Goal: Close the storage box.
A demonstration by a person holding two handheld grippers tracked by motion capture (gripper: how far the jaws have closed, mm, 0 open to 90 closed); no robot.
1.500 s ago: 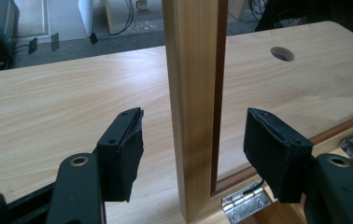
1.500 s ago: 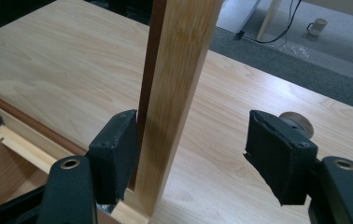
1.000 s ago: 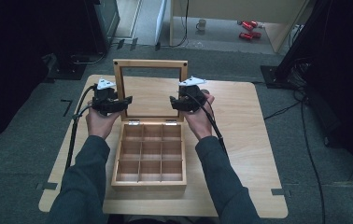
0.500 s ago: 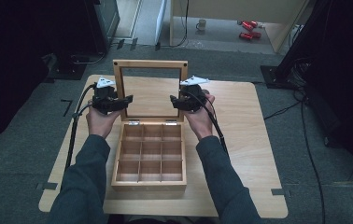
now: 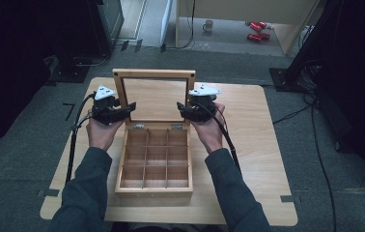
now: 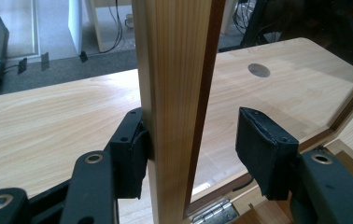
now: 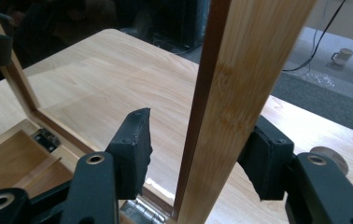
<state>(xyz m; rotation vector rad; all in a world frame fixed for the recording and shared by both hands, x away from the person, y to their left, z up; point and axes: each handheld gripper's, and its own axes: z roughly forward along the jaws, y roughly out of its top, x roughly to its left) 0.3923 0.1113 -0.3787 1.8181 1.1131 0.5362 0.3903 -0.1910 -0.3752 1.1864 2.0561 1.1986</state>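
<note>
While the box (image 5: 154, 162) sits mid-table with its lid (image 5: 154, 96) upright, left gripper (image 5: 125, 109) and right gripper (image 5: 184, 109), whose jaws have just been closing, straddle its side rails unclamped, apparently to steady it.

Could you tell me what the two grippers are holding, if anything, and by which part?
Nothing is clamped: each gripper straddles a side rail of the raised glass-paned wooden lid, left gripper and right gripper with one pad off it.
</note>
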